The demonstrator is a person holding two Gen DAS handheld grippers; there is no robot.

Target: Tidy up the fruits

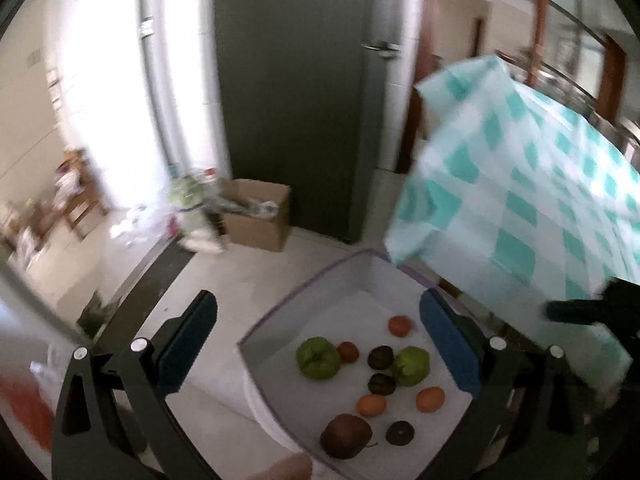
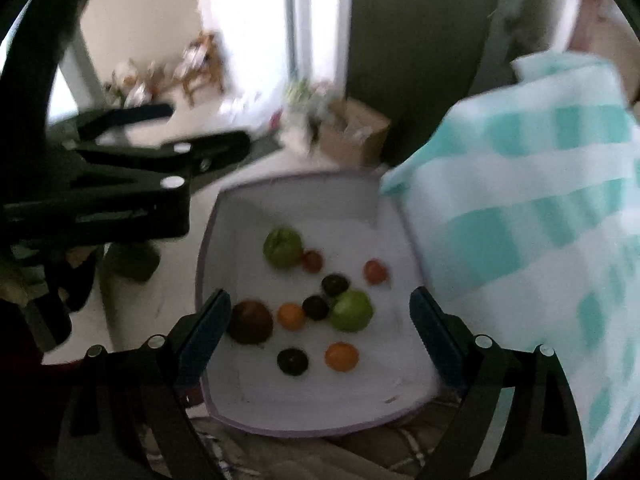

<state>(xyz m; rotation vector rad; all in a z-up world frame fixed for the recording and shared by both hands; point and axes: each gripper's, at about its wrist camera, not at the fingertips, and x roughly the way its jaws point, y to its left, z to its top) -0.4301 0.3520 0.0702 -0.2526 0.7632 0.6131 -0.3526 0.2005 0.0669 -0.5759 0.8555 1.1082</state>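
A white fabric bin (image 1: 304, 292) (image 2: 248, 404) holds several fruits: two green ones (image 1: 318, 358) (image 2: 282, 247), small orange ones (image 1: 430, 399) (image 2: 341, 356), red ones (image 1: 399, 325) (image 2: 376, 271), dark round ones (image 1: 399, 432) (image 2: 292, 361) and a large dark red fruit (image 1: 346, 436) (image 2: 251, 321). My left gripper (image 1: 320, 348) is open and empty above the bin's left side. My right gripper (image 2: 320, 312) is open and empty above the bin's near half. The left gripper also shows in the right wrist view (image 2: 160, 156), left of the bin.
A teal-and-white checked cloth (image 1: 520, 200) (image 2: 540, 220) hangs over the table at the right, beside the bin. A cardboard box (image 1: 256, 216) (image 2: 356, 132) stands on the tiled floor by a dark door (image 1: 296, 92). Clutter lies at the far left.
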